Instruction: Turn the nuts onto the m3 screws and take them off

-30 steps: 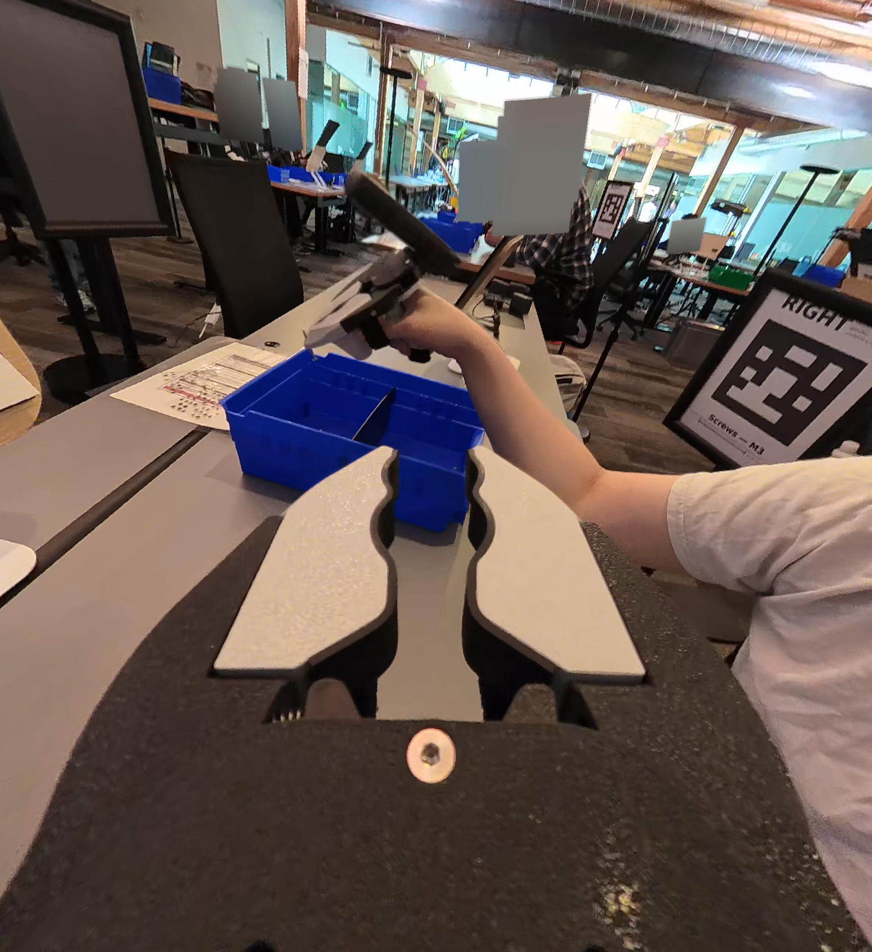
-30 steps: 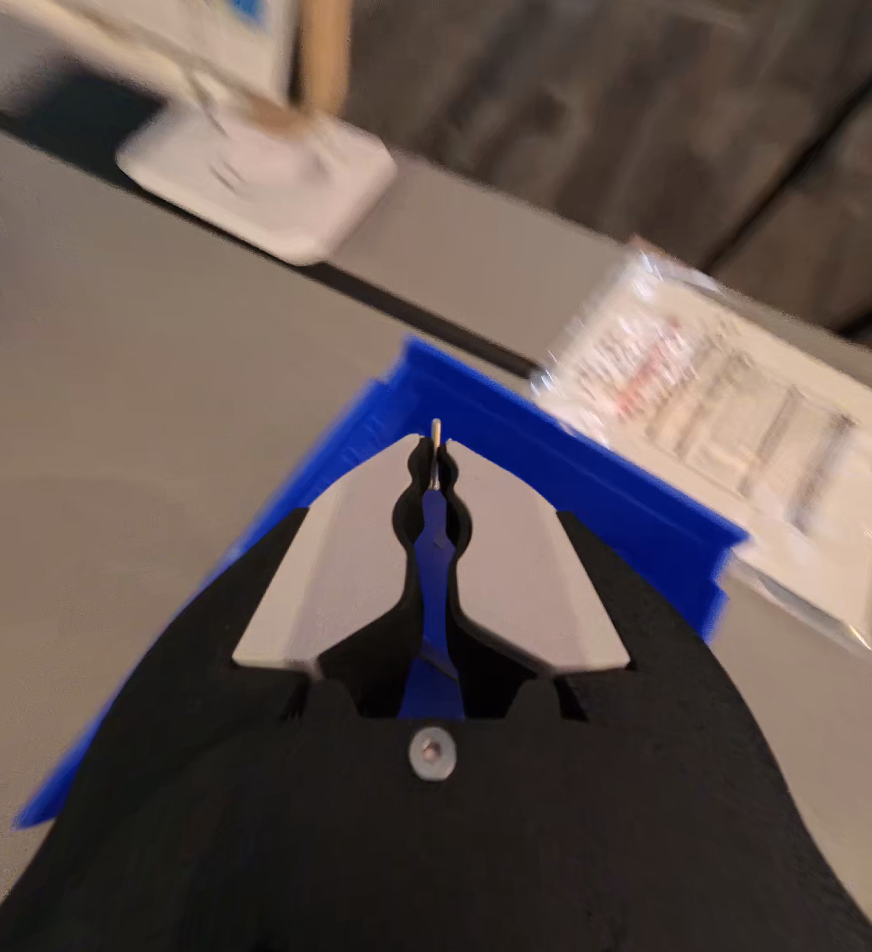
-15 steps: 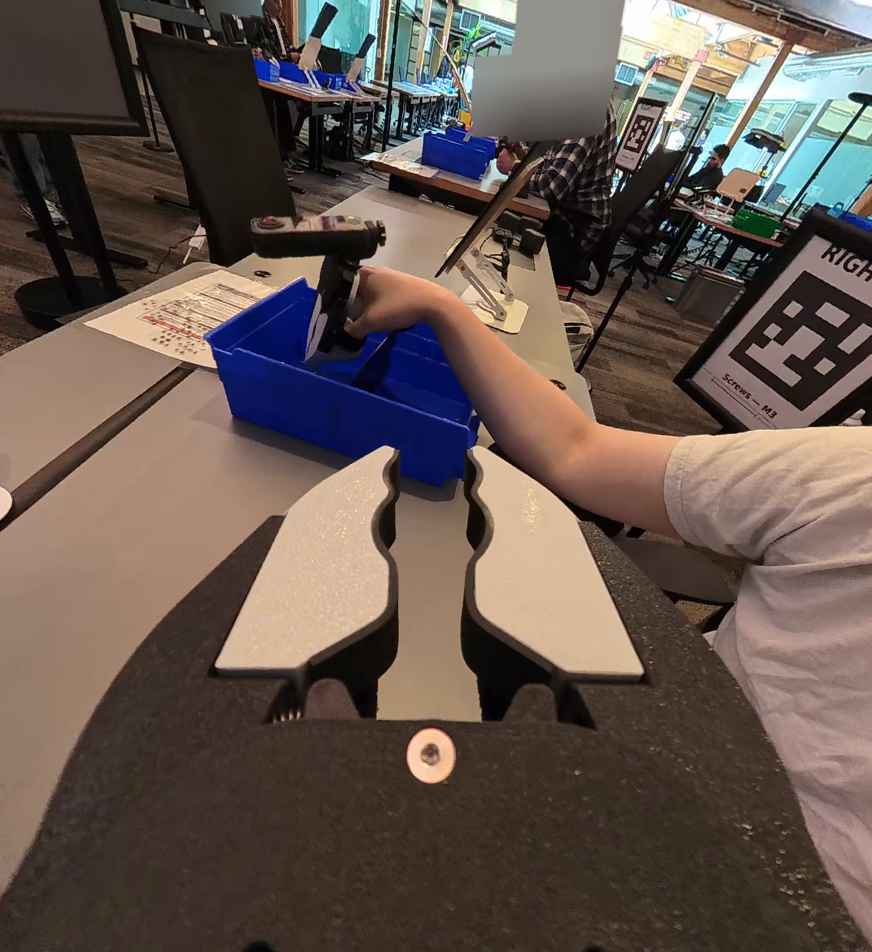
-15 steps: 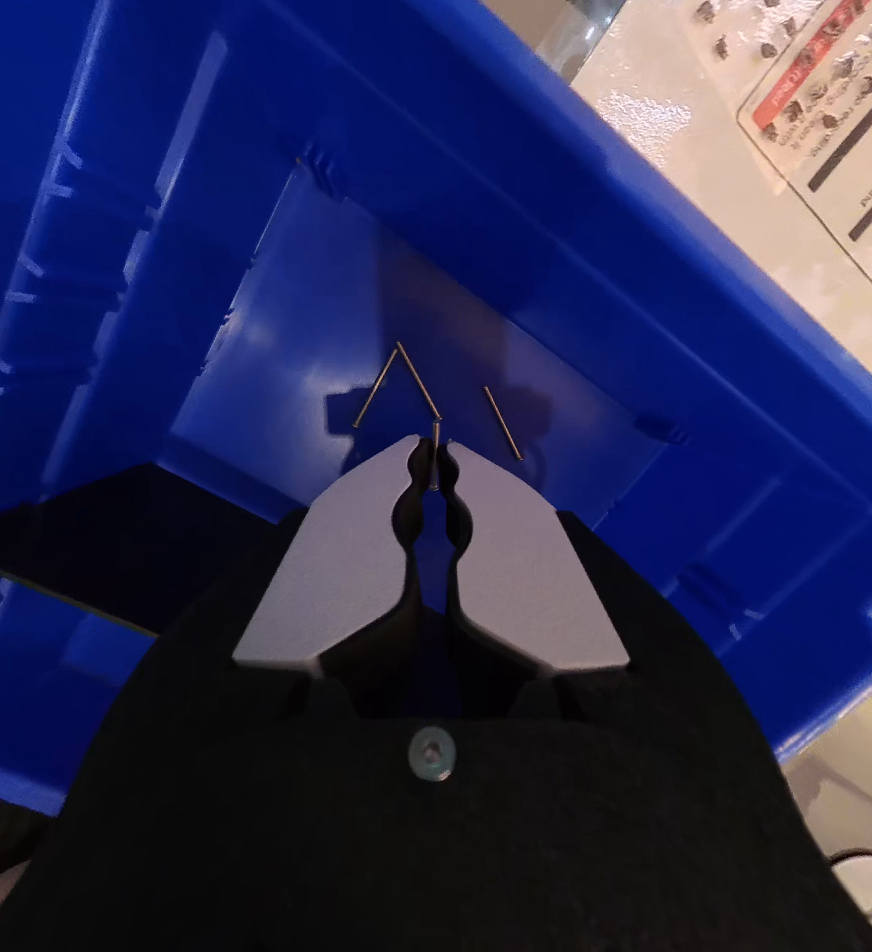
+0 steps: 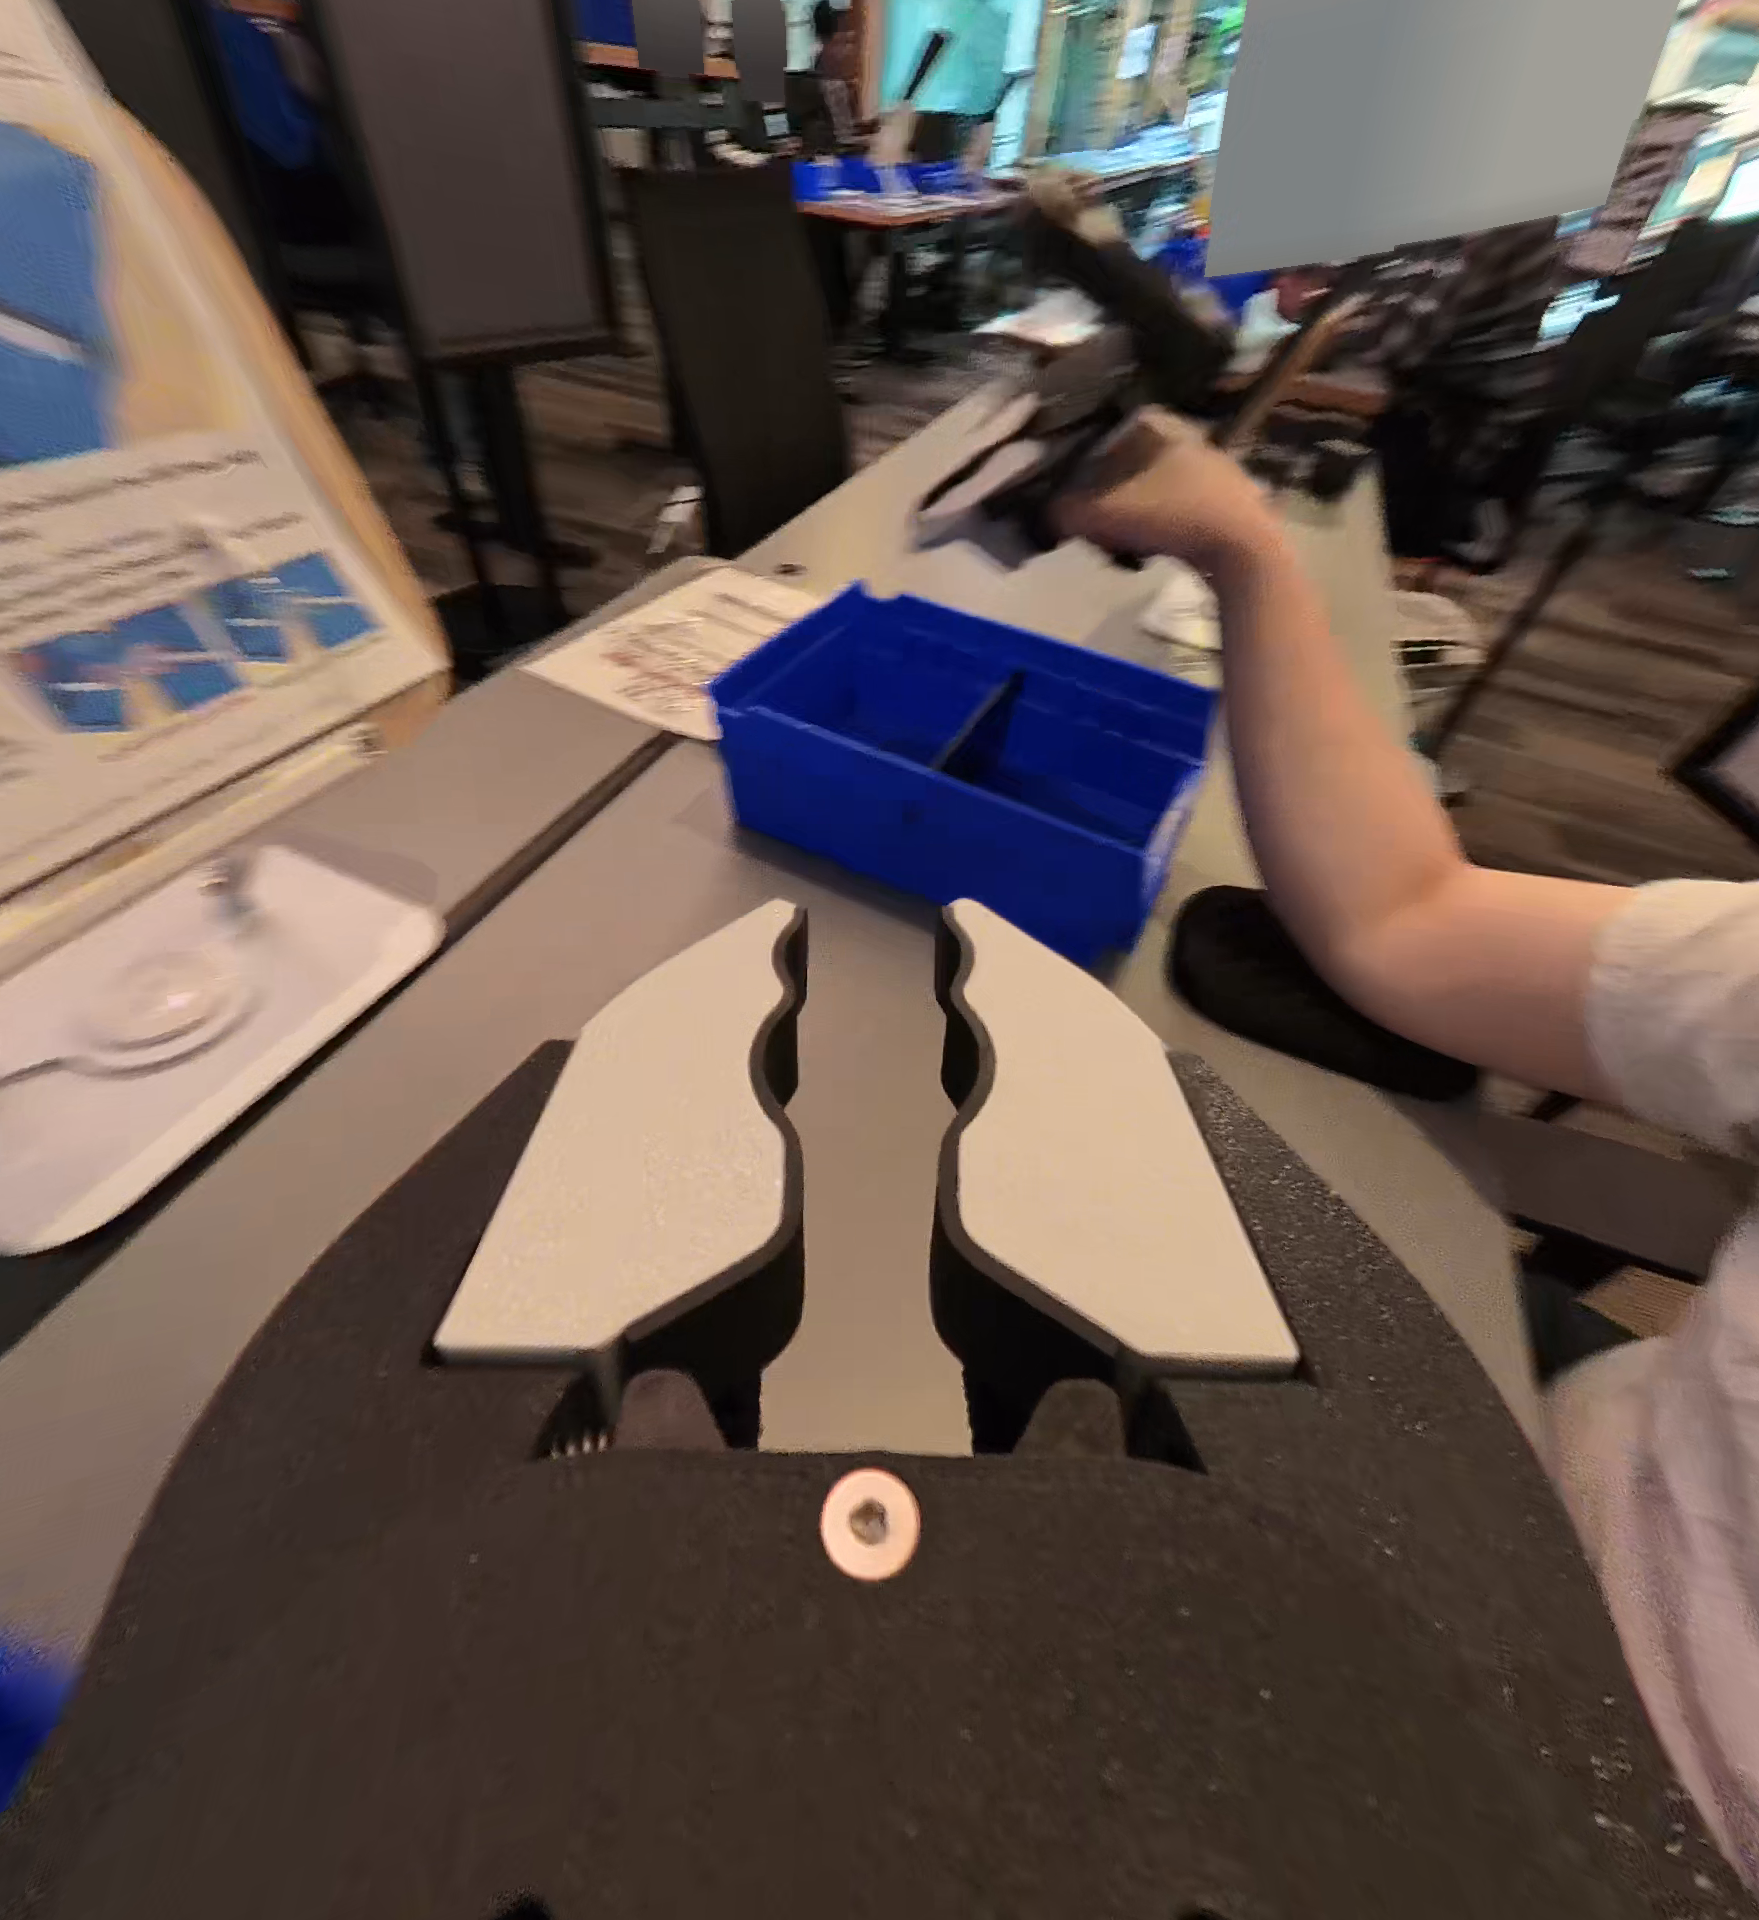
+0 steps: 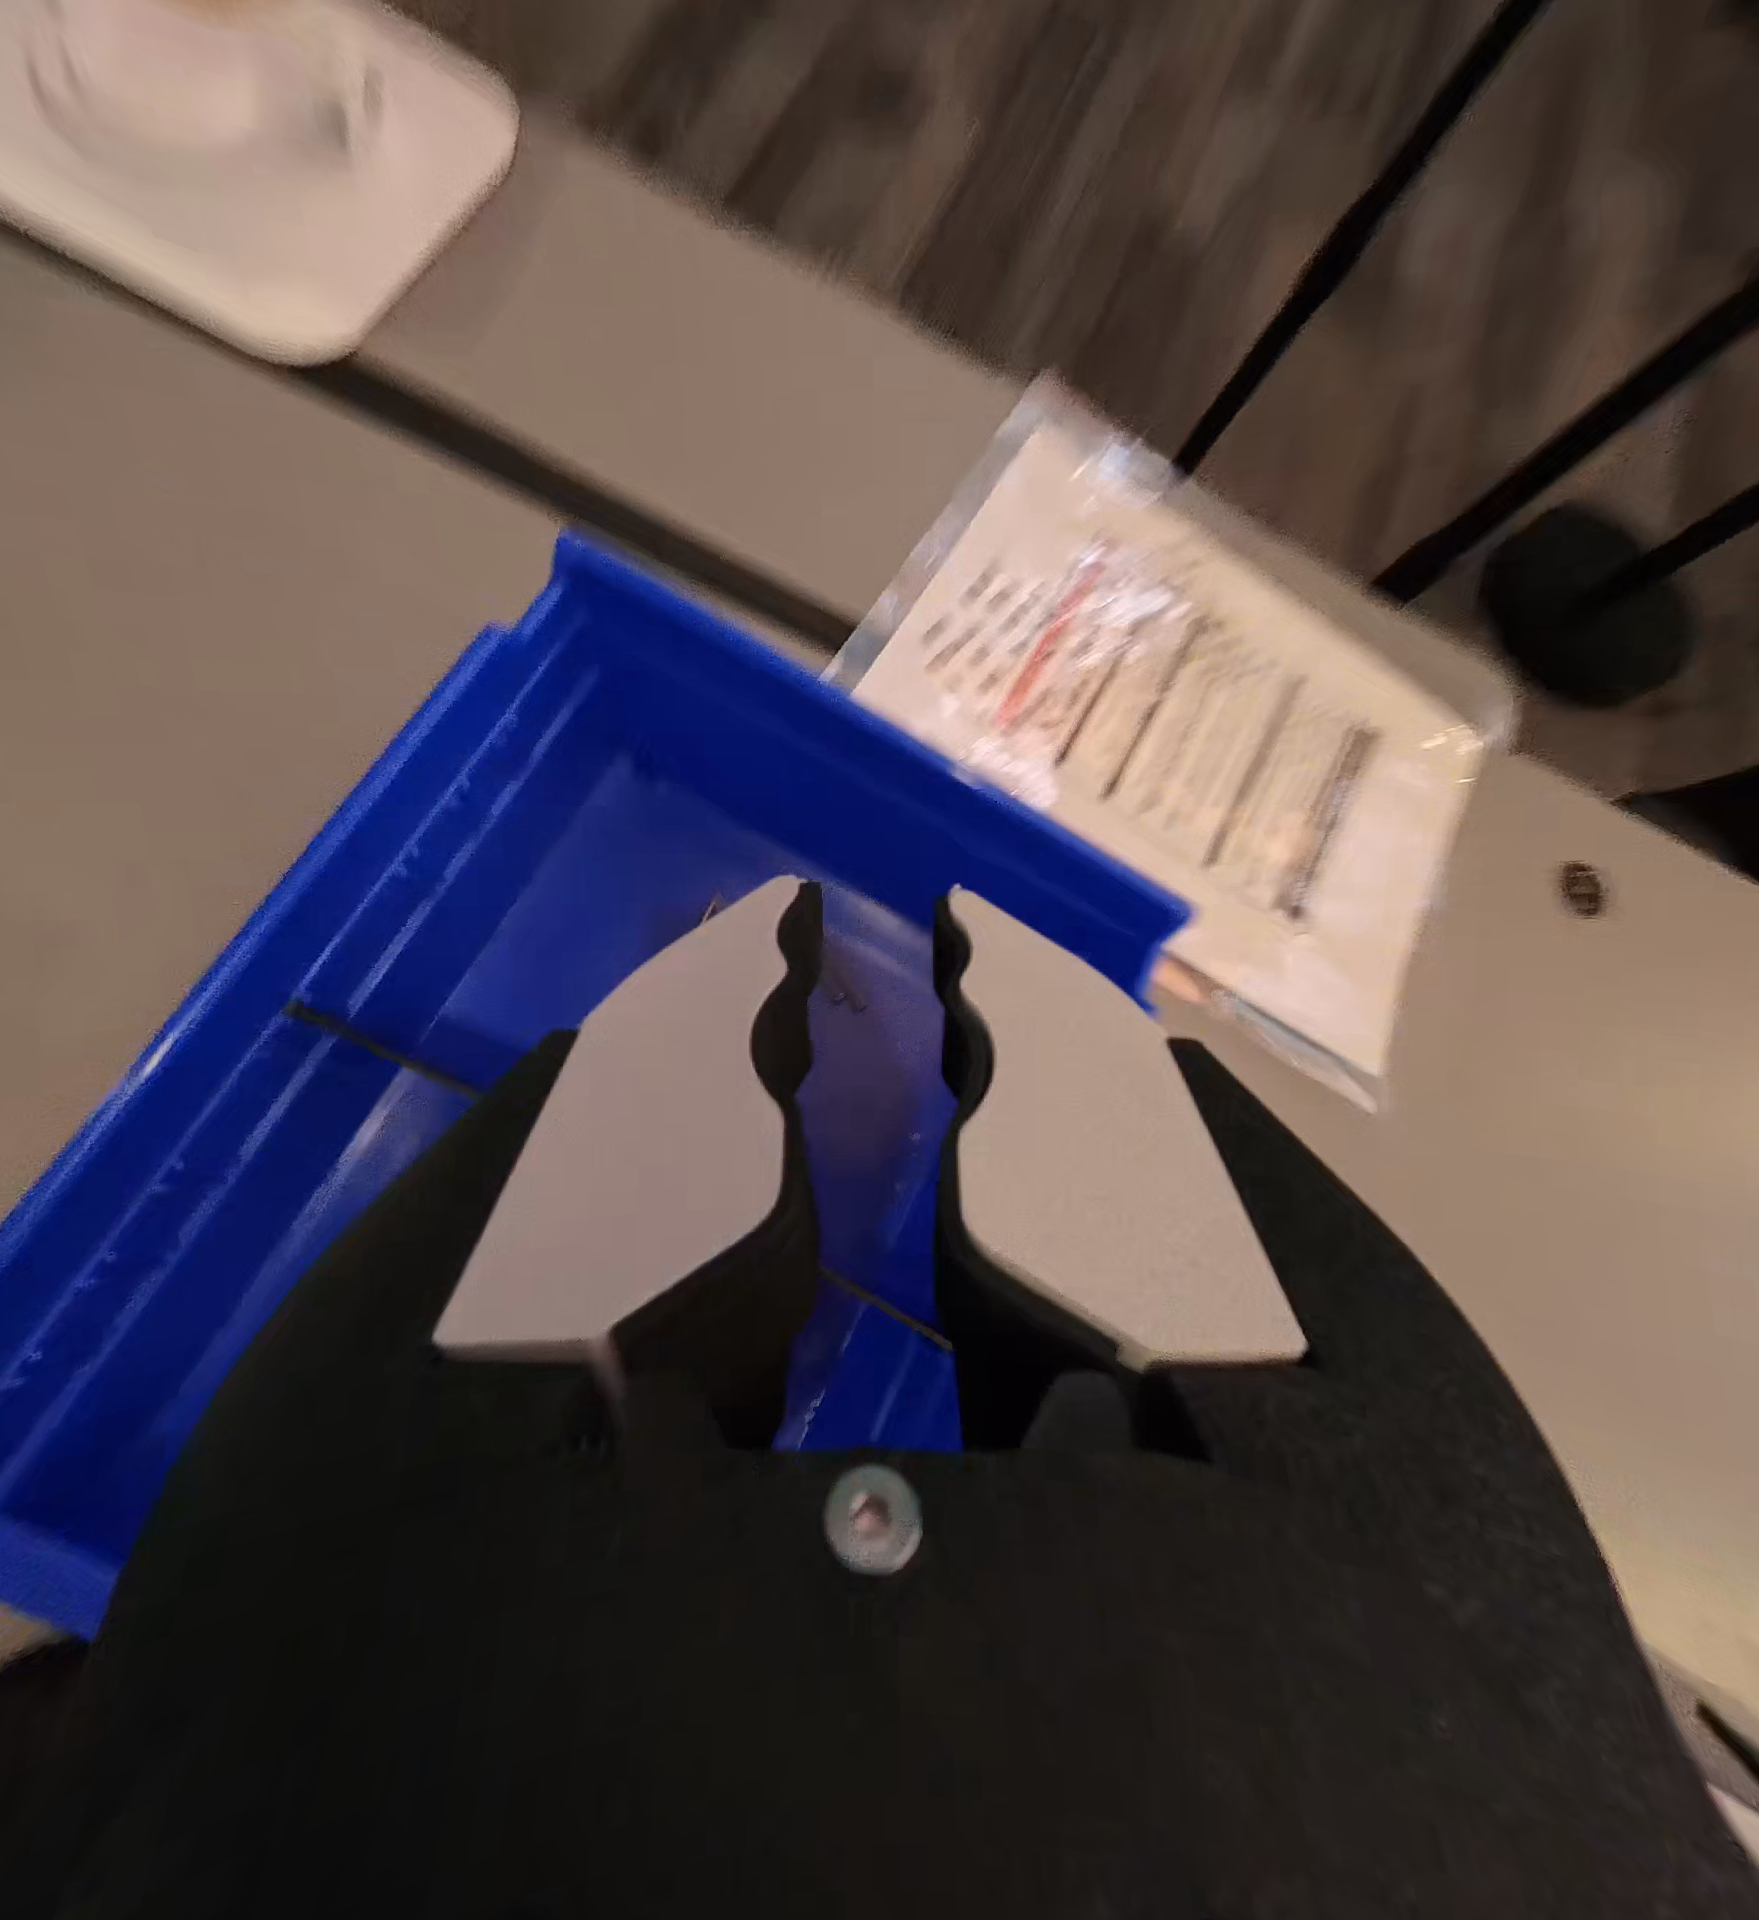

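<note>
A laminated sheet (image 6: 1166, 748) lies tucked against the blue bin's (image 5: 916, 821) far wall w/ a white stand base (image 5: 127, 1029) off to the left, grey table (image 5: 584, 935) bare btwn them. Right gripper (image 6: 877, 894) hangs above the bin's far compartment, jaws apart, nothing in them; left gripper (image 5: 872, 914) sits short of the bin's near wall, also spread & empty. Bin split by a dark divider (image 5: 979, 717); screws/nuts too blurred to make out

Left hand-held gripper (image 5: 871, 935) gaping; right hand-held gripper (image 6: 877, 904) raised, gaping.
</note>
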Demonstrator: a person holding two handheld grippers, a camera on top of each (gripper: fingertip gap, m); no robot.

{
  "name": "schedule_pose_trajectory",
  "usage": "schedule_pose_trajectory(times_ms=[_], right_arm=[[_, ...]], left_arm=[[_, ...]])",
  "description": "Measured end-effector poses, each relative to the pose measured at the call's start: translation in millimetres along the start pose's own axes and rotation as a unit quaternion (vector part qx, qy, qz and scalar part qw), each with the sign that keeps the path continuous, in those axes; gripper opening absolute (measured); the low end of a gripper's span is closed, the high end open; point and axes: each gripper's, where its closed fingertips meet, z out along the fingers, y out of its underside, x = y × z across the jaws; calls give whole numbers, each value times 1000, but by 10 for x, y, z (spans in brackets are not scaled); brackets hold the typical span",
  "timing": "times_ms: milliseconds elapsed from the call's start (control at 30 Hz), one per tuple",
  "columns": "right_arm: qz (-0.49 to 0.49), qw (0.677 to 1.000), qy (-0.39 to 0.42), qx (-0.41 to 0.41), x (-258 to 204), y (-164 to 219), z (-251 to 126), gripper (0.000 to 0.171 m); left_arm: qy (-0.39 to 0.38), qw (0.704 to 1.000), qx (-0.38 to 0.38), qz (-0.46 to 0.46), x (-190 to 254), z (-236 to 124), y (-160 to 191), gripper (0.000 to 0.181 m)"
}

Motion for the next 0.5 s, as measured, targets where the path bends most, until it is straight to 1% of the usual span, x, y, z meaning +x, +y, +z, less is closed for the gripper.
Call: schedule_pose_trajectory(times_ms=[33,67,100,167,233,300,333,400,500], right_arm=[[22,999,22,31,120,-18,-148,24],[46,997,41,40,246,55,-234,33],[68,996,49,15,358,232,-253,42],[105,990,59,-79,559,728,-194,44],[142,978,38,-145,620,1115,-112,43],[173,973,-5,-152,558,1241,-45,41],[184,972,-20,-148,526,1251,-23,41],[190,968,-29,-159,484,1286,5,43],[190,961,-30,-200,416,1392,46,43]], left_arm=[[-39,999,-5,5,-116,-121,-20,23],[-80,997,-8,7,-237,-260,-40,23],[-124,992,-12,8,-363,-417,-57,23],[-218,975,-31,8,-625,-796,-38,23],[-333,940,-70,-3,-934,-1282,84,23],[-442,890,-106,-34,-1226,-1818,287,23],[-477,867,-128,-63,-1335,-2049,436,24],[-509,834,-165,-134,-1486,-2389,764,37],[-503,815,-190,-216,-1613,-2619,1134,51]])
